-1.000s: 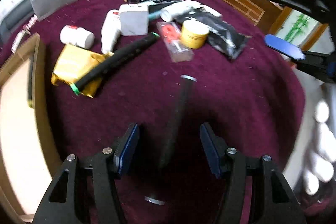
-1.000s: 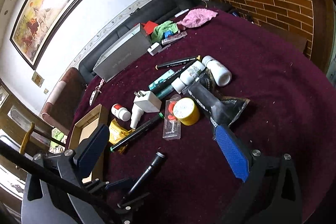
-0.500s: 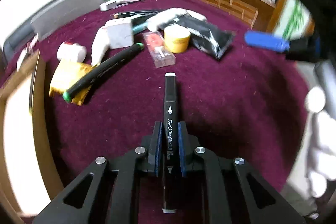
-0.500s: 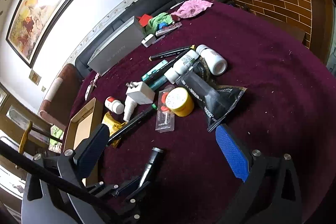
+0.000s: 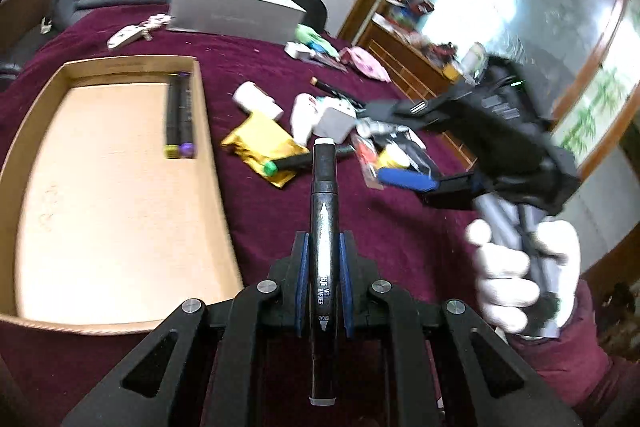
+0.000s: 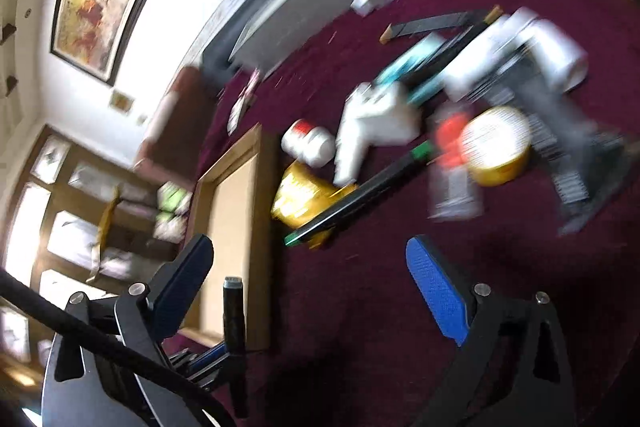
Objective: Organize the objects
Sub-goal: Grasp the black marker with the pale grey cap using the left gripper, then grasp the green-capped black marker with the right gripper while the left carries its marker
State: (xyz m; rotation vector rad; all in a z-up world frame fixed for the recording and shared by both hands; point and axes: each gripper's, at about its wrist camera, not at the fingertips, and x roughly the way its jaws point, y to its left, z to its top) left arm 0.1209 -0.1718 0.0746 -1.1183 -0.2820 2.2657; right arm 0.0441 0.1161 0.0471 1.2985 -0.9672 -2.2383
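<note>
A black marker (image 5: 323,211) with white lettering and a grey cap stands clamped between the left gripper (image 5: 323,291) jaws, low centre of frame, pointing up-frame; left of it lies the open cardboard box (image 5: 208,147), two markers (image 5: 179,115) against its right wall; the right gripper (image 6: 316,291) jaws are apart and closing, nothing between them, above bare maroon worktop (image 6: 380,307).

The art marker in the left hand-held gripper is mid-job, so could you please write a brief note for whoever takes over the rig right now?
Left hand-held gripper: shut on a black art marker, lifted off the cloth.
Right hand-held gripper: jaws closing with nothing between them, over the clutter.
Cardboard tray: two markers already lie along its wall.
Left: place the held marker in the tray, then the green-capped marker, then the rest of the pile.
</note>
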